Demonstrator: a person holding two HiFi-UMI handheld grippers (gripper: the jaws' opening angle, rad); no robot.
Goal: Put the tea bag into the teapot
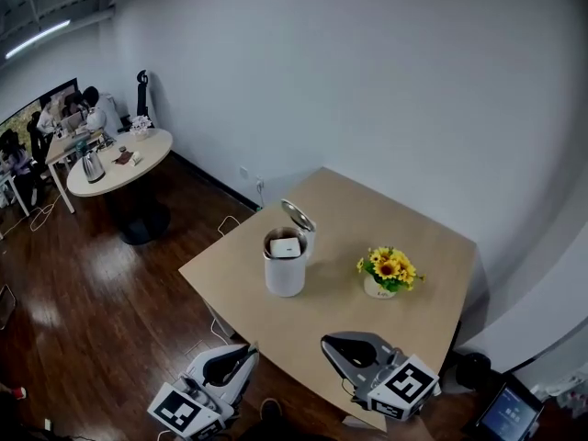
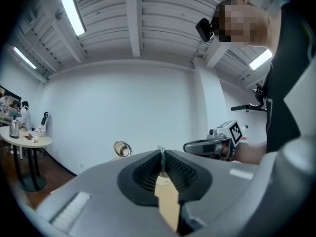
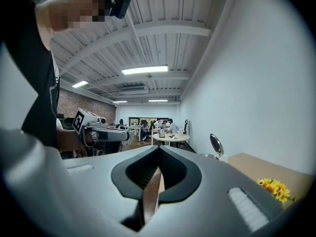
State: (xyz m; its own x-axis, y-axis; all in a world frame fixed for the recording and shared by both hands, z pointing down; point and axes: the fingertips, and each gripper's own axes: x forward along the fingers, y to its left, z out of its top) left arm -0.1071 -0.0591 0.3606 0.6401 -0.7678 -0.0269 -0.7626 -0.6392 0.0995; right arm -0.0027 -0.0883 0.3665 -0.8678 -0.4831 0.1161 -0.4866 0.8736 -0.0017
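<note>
teapot (image 1: 285, 269): on the surface (image 1: 423, 246), lid (image 1: 298, 215) tipped open
tea bag (image 1: 286, 247): white packet inside the teapot's mouth
left tongs (image 2: 161, 153): closed, off the surface's near edge
right tongs (image 3: 159, 149): closed, empty
flowers (image 1: 388, 268): right of the teapot, apart

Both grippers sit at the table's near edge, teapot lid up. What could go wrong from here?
1. The white tea bag seems to sit high in the mouth of the teapot; shutting the lid might pinch it.
2. The flower pot stands close beside the teapot; a reach by the right gripper could knock it.
</note>
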